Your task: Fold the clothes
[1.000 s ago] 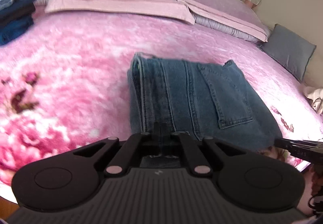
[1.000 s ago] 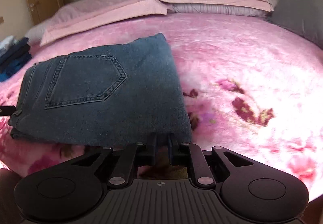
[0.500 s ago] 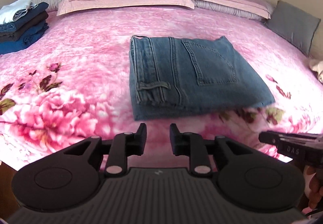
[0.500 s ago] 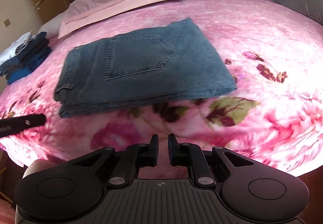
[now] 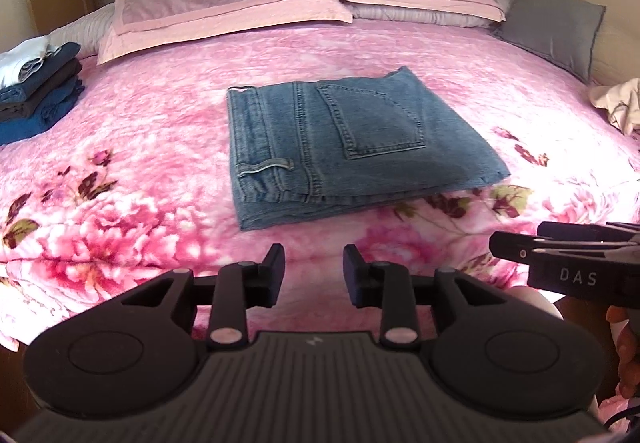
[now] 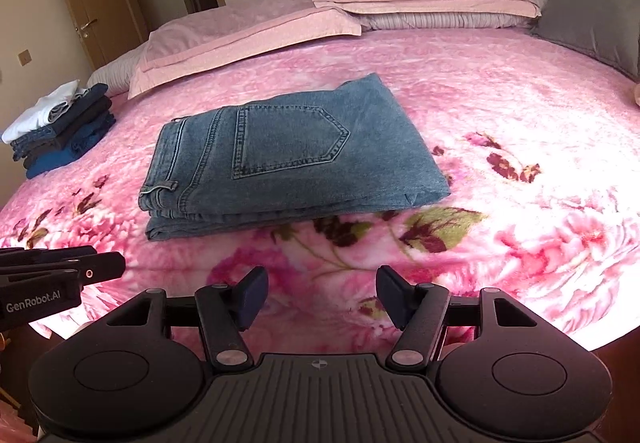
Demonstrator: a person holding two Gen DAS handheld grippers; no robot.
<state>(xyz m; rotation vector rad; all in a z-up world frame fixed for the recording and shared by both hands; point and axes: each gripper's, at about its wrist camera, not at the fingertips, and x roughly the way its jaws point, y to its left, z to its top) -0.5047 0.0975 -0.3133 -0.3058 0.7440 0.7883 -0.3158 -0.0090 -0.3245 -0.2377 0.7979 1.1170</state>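
The blue jeans (image 5: 344, 147) are folded into a flat, thick square in the middle of the bed. A back pocket (image 5: 372, 119) shows on top, with its pointy end toward 3 o'clock, and the waistband with a belt loop sits at the 9 o'clock edge. The cloth is rough denim with neat stitched lines, and you can see a few layers stacked at the near edge (like pages of a book).

The jeans lie on a fuzzy pink blanket (image 5: 140, 147) with big flowers on it. At 12 o'clock are two soft pink pillows (image 5: 224, 7). At 2 o'clock is a gray square cushion (image 5: 552, 23). At 9 o'clock sits a pile of folded clothes (image 5: 36, 83), dark blue with something white on top.

The left gripper (image 5: 314, 275) is at 6 o'clock, near the edge of the bed, with its fingers apart and holding nothing. The right gripper (image 6: 318, 297) has its fingers spread wider, and it is empty too. Neither one touches the jeans.
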